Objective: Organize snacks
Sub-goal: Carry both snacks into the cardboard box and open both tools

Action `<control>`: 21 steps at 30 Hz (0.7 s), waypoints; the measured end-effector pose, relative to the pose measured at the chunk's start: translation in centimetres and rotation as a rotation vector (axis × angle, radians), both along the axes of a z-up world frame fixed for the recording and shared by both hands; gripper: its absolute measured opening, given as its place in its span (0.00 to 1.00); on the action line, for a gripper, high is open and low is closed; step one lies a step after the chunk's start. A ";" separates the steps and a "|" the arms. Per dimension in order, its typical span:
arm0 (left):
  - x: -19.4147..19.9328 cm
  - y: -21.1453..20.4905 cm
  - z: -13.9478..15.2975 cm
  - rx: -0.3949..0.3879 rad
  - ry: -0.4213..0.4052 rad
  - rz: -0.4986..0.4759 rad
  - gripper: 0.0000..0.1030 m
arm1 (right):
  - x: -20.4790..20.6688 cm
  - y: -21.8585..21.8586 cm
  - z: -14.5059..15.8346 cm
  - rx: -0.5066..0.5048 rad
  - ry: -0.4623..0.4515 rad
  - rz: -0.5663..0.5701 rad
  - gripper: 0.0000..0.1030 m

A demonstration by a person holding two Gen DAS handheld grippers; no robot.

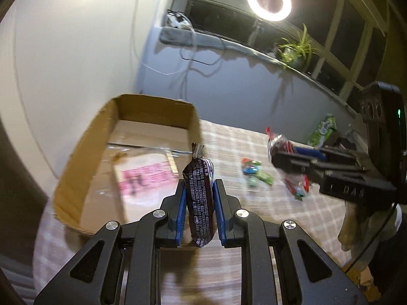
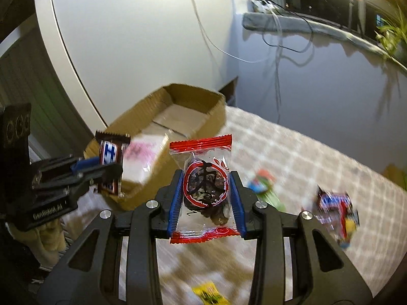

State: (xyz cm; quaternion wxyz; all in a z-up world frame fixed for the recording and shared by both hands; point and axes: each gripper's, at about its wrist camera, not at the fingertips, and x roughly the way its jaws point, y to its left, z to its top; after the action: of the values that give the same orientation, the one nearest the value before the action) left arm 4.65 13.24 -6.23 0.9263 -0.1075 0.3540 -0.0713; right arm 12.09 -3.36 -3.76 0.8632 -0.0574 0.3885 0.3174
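Left gripper (image 1: 199,203): we have it clamped on a dark chocolate bar (image 1: 199,198), blue pads pressing both flat sides; bar stands on end, long axis running away from us and up.
Right gripper (image 2: 206,198): we have it pinched on a clear candy packet (image 2: 203,190) with red crimped ends, something dark and lumpy inside.
Box (image 1: 89,152): an open cardboard box sits ahead and to the left of our left gripper, on a checked cloth (image 1: 254,203); a clear bag with a pink label (image 1: 145,175) already lies on its floor.
Key relation: the box's near rim lies just beyond the chocolate bar and off to its left; from the right wrist view the box is further off, up and to the left, with our left gripper between. We judge the left hand nearer, so it should drop first.
Bar's axis: roughly along the box's length, so we think it can go in without turning.
Left on the cloth: a small green and blue sweet (image 1: 255,171), a green packet (image 1: 323,129) further back, a multicoloured packet (image 2: 338,213), a yellow wrapper (image 2: 208,293).
Writing: tiny white print on the bar's back, unreadable; a large black brush character in a red ring on the candy packet; the pink label is blurred.
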 end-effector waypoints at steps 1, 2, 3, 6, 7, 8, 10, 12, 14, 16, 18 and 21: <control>-0.1 0.5 0.0 0.000 0.000 0.009 0.18 | 0.2 0.7 0.1 -0.001 -0.005 0.008 0.36; -0.1 1.1 -0.1 -0.008 0.001 0.021 0.18 | 0.5 1.5 0.2 -0.004 -0.009 0.016 0.36; -0.3 1.6 -0.1 -0.010 0.000 0.027 0.18 | 0.8 2.1 0.2 -0.006 -0.011 0.023 0.36; -0.3 2.7 -0.1 -0.010 0.001 0.054 0.18 | 1.8 4.1 0.0 -0.007 -0.005 0.043 0.36; -0.2 3.1 -0.1 -0.011 0.002 0.061 0.18 | 2.1 4.7 -0.1 -0.010 -0.004 0.049 0.36; -0.1 3.5 -0.2 -0.009 0.003 0.069 0.18 | 2.4 5.4 -0.4 -0.014 -0.003 0.054 0.36; 0.0 4.2 -0.4 -0.009 0.008 0.084 0.18 | 3.0 6.4 -0.7 -0.020 0.003 0.062 0.36; 0.2 4.8 -0.5 -0.008 0.014 0.097 0.18 | 3.8 7.6 -1.2 -0.027 0.013 0.071 0.36; 0.4 5.2 -0.8 -0.004 0.021 0.107 0.18 | 4.2 8.4 -1.6 -0.036 0.016 0.074 0.36; 0.6 5.6 -1.0 -0.005 0.028 0.117 0.18 | 4.5 9.1 -2.0 -0.042 0.021 0.079 0.36; 0.8 5.8 -1.1 -0.007 0.031 0.124 0.18 | 5.1 9.8 -2.5 -0.048 0.032 0.081 0.36; 1.0 5.9 -1.2 -0.011 0.036 0.131 0.18 | 5.6 10.4 -2.9 -0.053 0.041 0.084 0.36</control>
State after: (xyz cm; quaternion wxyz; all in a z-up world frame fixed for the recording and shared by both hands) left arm 5.64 19.19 -7.46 0.9219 -0.1369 0.3622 -0.0107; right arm 17.66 7.00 -6.61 0.8390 -0.0900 0.4119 0.3440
